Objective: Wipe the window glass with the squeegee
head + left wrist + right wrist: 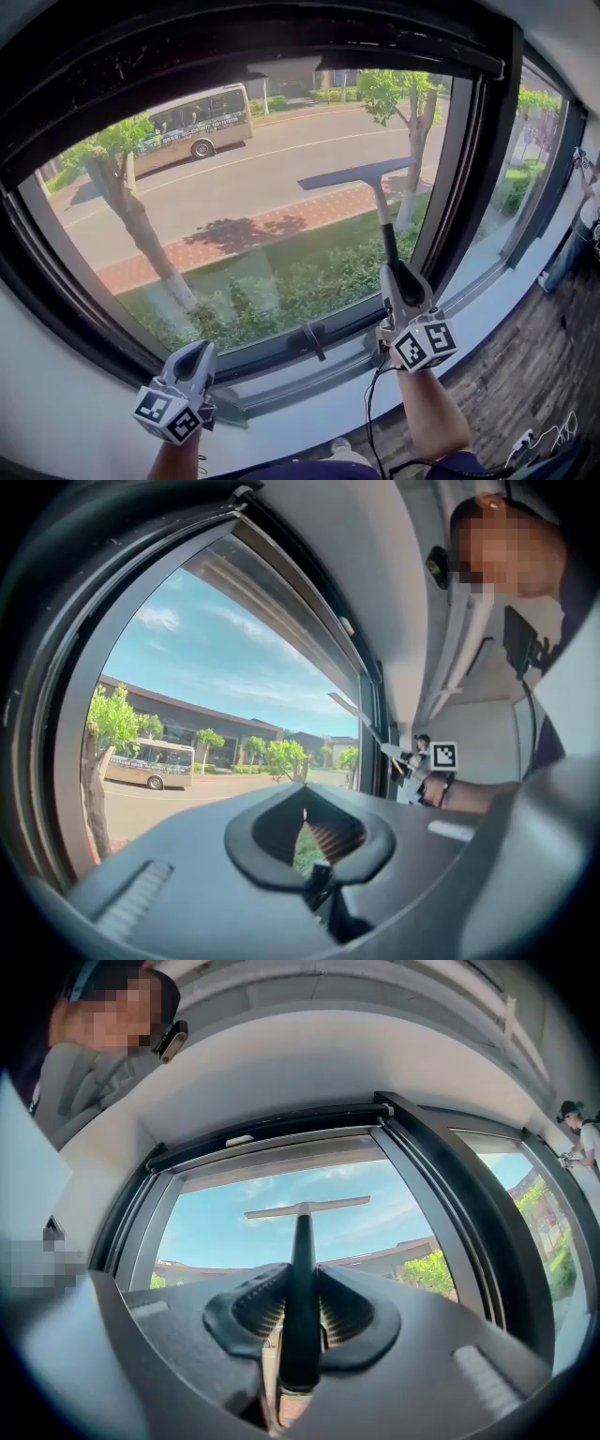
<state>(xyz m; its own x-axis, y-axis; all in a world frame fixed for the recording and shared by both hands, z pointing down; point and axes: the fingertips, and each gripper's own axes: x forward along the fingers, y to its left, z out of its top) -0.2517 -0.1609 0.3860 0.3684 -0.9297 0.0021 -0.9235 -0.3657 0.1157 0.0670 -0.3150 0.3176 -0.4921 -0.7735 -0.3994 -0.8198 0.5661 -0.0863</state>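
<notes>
The squeegee (361,175) has a long thin blade and a dark handle (385,230). Its blade lies against the window glass (234,206), right of centre and tilted up to the right. My right gripper (401,292) is shut on the handle's lower end, below the blade. In the right gripper view the handle (300,1269) runs straight up between the ribbed pads of my right gripper (300,1321) to the blade (305,1208). My left gripper (190,364) hangs low at the left over the sill, shut and holding nothing. In the left gripper view its jaws (307,841) are together, and the squeegee (361,719) shows far off.
A thick dark frame (469,159) surrounds the pane, with a window handle (314,337) on the lower rail. Below runs a white sill (309,412). A second pane (511,187) continues right, where a person (586,211) stands on the wooden floor (525,375). Cables (544,436) lie at bottom right.
</notes>
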